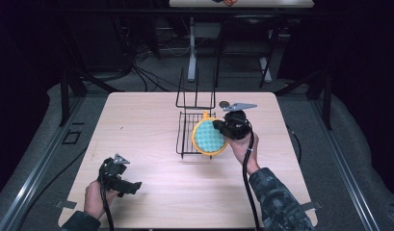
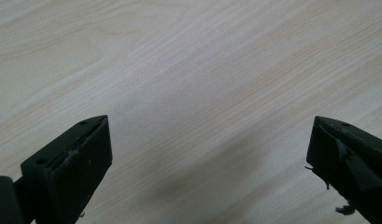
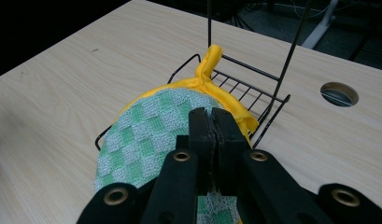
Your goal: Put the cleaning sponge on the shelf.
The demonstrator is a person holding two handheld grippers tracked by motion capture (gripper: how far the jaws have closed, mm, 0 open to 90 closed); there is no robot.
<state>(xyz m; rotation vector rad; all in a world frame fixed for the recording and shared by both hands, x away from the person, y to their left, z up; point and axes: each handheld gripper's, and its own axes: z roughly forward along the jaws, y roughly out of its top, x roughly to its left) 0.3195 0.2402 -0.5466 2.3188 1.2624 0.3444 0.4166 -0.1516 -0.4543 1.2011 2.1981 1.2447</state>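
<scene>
- Surface (image 1: 151,120): pale wood-grain top, rounded corners, dark surroundings.
- Wire rack (image 1: 190,132): black, flat grid base lying on the surface just right of centre, with upright wire posts rising at its far end.
- Pot holder (image 1: 208,136): round cloth pad, green-and-white check face, yellow binding and a yellow hanging loop (image 3: 210,58) at its far edge. In the high view it sits tilted over the right part of the rack; in the right gripper view its edge overlaps the rack's wire rim.
- Right gripper (image 1: 223,127): held over the near-right side of the rack, the person's right hand (image 1: 242,147) behind it, camouflage-pattern sleeve (image 1: 276,202) coming in from bottom right. In its own view the fingers (image 3: 201,135) are pressed together, clamped on the near edge of the pot holder.
- Left gripper (image 1: 135,186): low at the near-left of the surface, well apart from the rack, held by the left hand (image 1: 94,198). In its own view the fingers (image 2: 81,154) stand wide apart with bare wood between them, nothing held.
- Round cable hole (image 3: 339,94) in the surface, beyond the rack on the right in the right gripper view.
- Second table (image 1: 242,4) at the far edge of the high view; items on it too small to identify.
</scene>
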